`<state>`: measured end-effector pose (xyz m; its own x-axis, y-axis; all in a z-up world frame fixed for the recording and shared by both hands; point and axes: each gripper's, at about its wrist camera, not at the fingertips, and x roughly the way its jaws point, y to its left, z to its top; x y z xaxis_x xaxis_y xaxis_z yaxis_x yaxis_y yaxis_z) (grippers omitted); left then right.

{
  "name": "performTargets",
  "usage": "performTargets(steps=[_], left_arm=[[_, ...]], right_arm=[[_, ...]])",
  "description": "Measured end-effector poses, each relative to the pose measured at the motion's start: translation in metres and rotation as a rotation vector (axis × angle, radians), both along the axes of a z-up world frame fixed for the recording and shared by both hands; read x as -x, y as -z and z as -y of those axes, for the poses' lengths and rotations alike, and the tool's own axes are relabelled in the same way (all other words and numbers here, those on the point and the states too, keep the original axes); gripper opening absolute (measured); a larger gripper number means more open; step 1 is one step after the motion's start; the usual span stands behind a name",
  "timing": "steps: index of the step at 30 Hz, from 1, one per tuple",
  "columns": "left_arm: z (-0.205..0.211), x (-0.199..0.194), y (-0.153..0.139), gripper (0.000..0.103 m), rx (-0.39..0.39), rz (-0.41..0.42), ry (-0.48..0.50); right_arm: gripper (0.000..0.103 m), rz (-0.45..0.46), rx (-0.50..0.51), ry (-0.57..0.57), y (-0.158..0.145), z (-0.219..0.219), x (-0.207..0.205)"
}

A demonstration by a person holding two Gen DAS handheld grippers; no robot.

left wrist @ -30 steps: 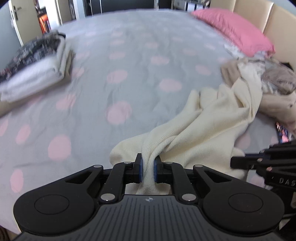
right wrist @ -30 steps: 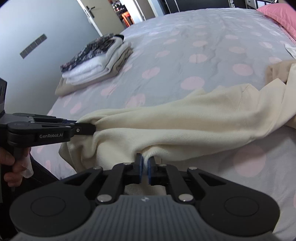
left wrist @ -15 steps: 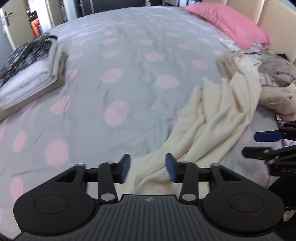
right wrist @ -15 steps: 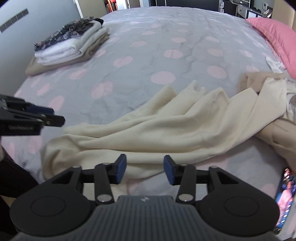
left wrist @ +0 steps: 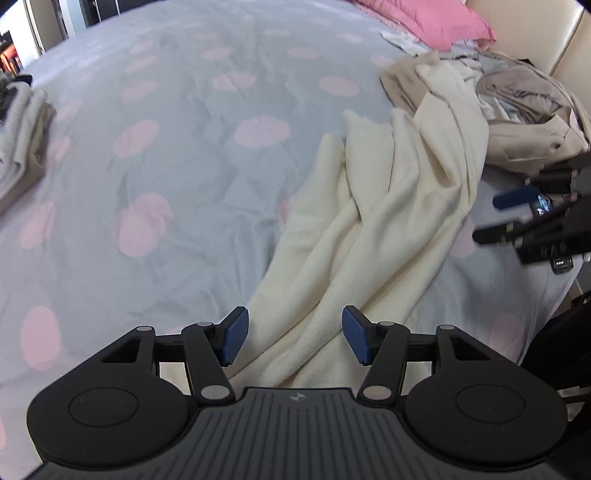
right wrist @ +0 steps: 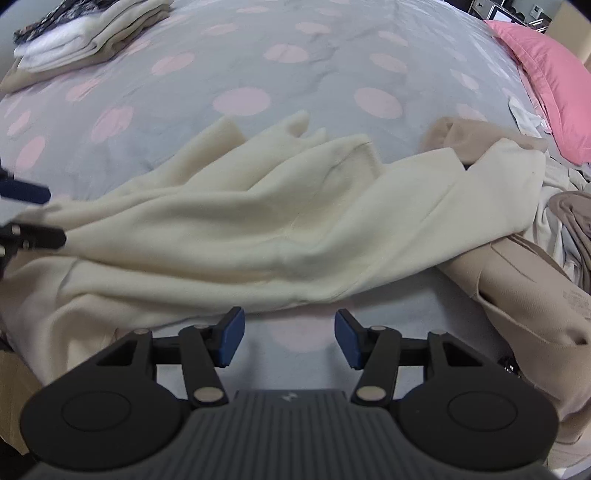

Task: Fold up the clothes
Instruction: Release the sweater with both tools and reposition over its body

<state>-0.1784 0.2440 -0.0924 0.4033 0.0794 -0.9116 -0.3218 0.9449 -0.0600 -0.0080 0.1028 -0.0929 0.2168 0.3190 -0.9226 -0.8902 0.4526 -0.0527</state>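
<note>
Your left gripper [left wrist: 295, 339] has just been opening and now stands released, its blue pads wide apart over the near end of the cream garment [left wrist: 373, 221]; cloth lies under the gap, but neither pad presses it. Your right gripper [right wrist: 286, 341] has also just been opening, and its jaws are released too: between them you see only bare bedspread [right wrist: 258, 62], with the garment's near edge just beyond the fingertips.

The cream garment [right wrist: 266, 229] lies rumpled in long folds across the near part of the bed, its far end draped onto a heap of beige and tan clothes [left wrist: 524, 107] at the right. A pink pillow [right wrist: 550, 77] sits beyond that heap, near the headboard. At the far left a stack of folded clothes [right wrist: 85, 33] rests well apart from the garment.

In the left wrist view your right gripper is blurred at the right edge, and a small dark object beside it is too smeared to identify. In the right wrist view only the left gripper's fingertips show, cut off at the left edge.
</note>
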Motion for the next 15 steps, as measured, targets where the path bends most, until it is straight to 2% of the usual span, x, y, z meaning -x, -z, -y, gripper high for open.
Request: performTargets(steps=[2,6,8,11,15], left_arm=[[-0.001,-0.002,0.007,0.054,0.004,-0.014,0.000],[-0.004,-0.004,0.017,0.055,0.012,-0.035,-0.006],[-0.008,-0.002,0.017,0.055,0.018,-0.043,-0.003],[-0.006,-0.002,0.021,0.055,0.015,-0.048,-0.005],[-0.003,-0.005,0.025,0.034,0.005,-0.064,0.011]], right_arm=[[0.058,-0.005,-0.015,-0.019,0.002,-0.003,-0.001],[0.058,-0.056,-0.048,-0.136,0.009,-0.013,0.019],[0.058,-0.044,-0.034,-0.176,0.015,-0.020,0.030],[0.058,0.006,-0.023,-0.178,0.024,-0.025,0.036],[0.054,0.063,-0.024,-0.132,0.039,-0.024,0.026]])
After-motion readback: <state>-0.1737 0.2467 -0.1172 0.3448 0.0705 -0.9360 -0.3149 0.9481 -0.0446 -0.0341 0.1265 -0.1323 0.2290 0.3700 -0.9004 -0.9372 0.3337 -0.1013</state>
